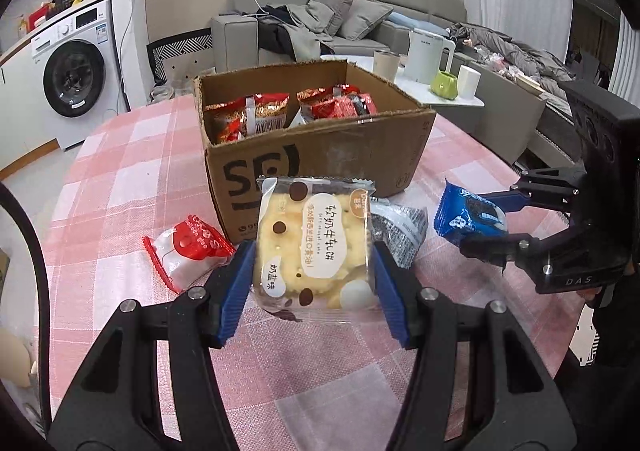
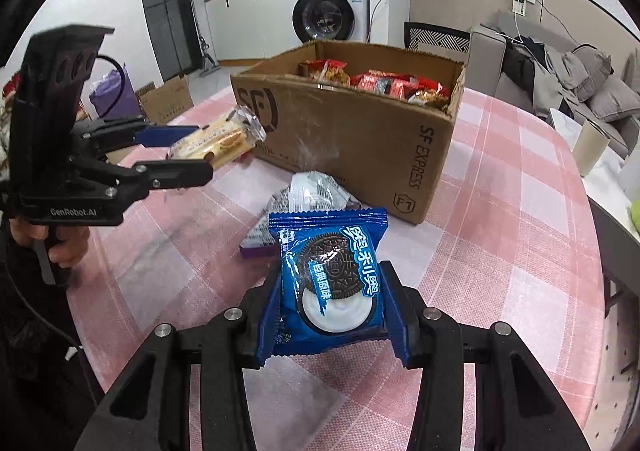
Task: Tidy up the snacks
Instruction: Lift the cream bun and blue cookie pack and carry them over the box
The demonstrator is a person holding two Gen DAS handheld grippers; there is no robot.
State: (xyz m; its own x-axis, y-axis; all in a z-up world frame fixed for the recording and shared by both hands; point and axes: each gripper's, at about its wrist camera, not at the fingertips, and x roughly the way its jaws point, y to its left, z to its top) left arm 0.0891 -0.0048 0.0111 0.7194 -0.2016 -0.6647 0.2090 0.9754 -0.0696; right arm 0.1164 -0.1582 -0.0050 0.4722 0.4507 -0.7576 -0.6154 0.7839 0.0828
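From the left wrist camera, the left tongs [image 1: 314, 277] are clamped on a clear-wrapped yellow nougat biscuit pack [image 1: 315, 247], their blue pads pressing its two side edges. The pack is held upright above the pink checked table [image 1: 132, 155], in front of the open cardboard box [image 1: 320, 155]. The box stands on the table with red and gold snack packets [image 1: 288, 111] lying inside it. Left of the box, flat on the cloth, lies a red and white sachet [image 1: 188, 255]. Just behind the held biscuit pack, touching the foot of the box or very near it (the pack hides the contact), lies a silver and black wrapper [image 1: 400, 231]. At the right edge the right tongs [image 1: 476, 225] grip a blue cookie packet [image 1: 468, 217] clear of the table.

From the right wrist camera, the right tongs [image 2: 332, 307] are closed on that blue cookie packet [image 2: 330, 275], one pad on each side, the packet standing upright with its printed cookie facing the lens. Beyond it on the table [image 2: 520, 251] the silver and black wrapper [image 2: 308, 195] lies against the near wall of the cardboard box [image 2: 360, 139]. The box is open, with the red snack packets [image 2: 384, 85] visible over its rim. At the left, the left tongs [image 2: 200, 153] hold the biscuit pack [image 2: 218, 141] edge-on above the cloth, near the box's corner, and a hand [image 2: 60, 243] grips the handle below them.
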